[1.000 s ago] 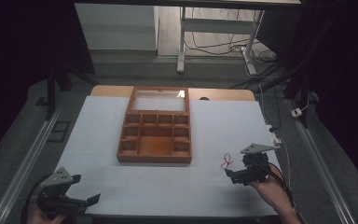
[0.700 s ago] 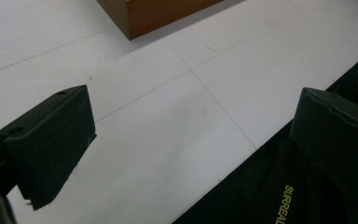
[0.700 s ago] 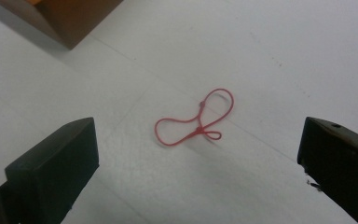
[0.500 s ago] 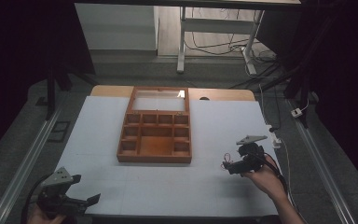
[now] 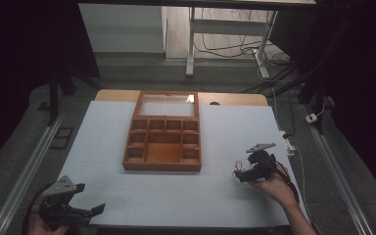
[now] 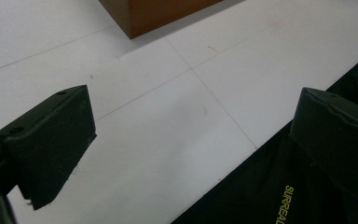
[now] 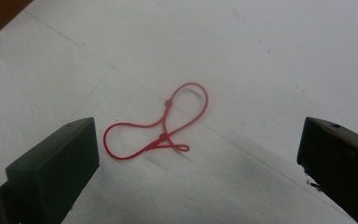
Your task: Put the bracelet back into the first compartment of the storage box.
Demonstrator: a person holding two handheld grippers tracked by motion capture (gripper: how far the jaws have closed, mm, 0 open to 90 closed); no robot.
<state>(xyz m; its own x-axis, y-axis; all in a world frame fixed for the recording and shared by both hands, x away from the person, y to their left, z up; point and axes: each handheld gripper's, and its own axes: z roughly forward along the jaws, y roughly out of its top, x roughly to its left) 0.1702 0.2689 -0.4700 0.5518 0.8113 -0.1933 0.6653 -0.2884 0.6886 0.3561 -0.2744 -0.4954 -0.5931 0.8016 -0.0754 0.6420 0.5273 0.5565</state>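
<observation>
A thin red string loop (image 7: 161, 126) lies twisted on the white table (image 5: 225, 132); from above the red string (image 5: 235, 166) is a small mark right of the wooden box (image 5: 162, 159). My right gripper (image 5: 240, 176) hovers right over it, open, and in its own view the right gripper (image 7: 198, 140) has the loop between its wide-spread jaws, untouched. My left gripper (image 5: 97, 209) stands open at the table's near left edge. In its own view the left gripper (image 6: 196, 121) holds nothing, and the box's corner (image 6: 158, 14) lies farther off.
The box has several small empty compartments, and its glass lid (image 5: 166, 104) lies open at the back. Dark clothing with yellow lettering (image 6: 289, 205) sits beyond the table's near edge. Cables and desk legs (image 5: 191, 44) stand on the floor past the table.
My right gripper has moved a little forward and left, closing in over the red string. The left gripper and the box have stayed put.
</observation>
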